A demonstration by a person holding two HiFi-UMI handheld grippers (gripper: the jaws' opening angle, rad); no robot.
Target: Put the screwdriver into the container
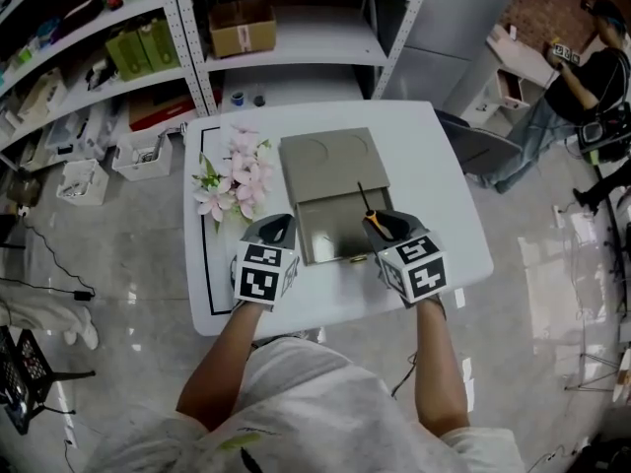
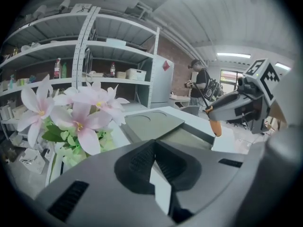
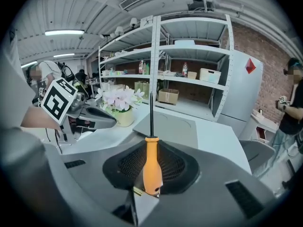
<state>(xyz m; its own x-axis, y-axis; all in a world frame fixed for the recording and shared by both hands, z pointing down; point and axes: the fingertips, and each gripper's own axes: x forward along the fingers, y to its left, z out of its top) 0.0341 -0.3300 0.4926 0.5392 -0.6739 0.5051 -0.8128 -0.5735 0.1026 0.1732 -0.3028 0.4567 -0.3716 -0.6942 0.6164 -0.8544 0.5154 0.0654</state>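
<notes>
A grey container point(image 1: 317, 239) lies open in the middle of the white table point(image 1: 449, 215), its flat lid point(image 1: 325, 161) folded back behind it. My right gripper point(image 1: 383, 225) is shut on the orange handle of the screwdriver point(image 1: 372, 219). The thin black shaft points away from me over the container's right side. In the right gripper view the screwdriver point(image 3: 152, 167) stands between the pads with its shaft towards the lid point(image 3: 173, 126). My left gripper point(image 1: 277, 231) hovers at the container's near left corner, jaws together and empty point(image 2: 154, 145). From the left gripper view I see the right gripper point(image 2: 222, 109) with the handle hanging under it.
A pot of pink flowers point(image 1: 232, 180) stands on the table left of the container. Metal shelving point(image 1: 197, 37) with boxes runs behind the table. A grey chair point(image 1: 483, 146) sits at the far right corner. A person point(image 1: 582, 97) is beyond it.
</notes>
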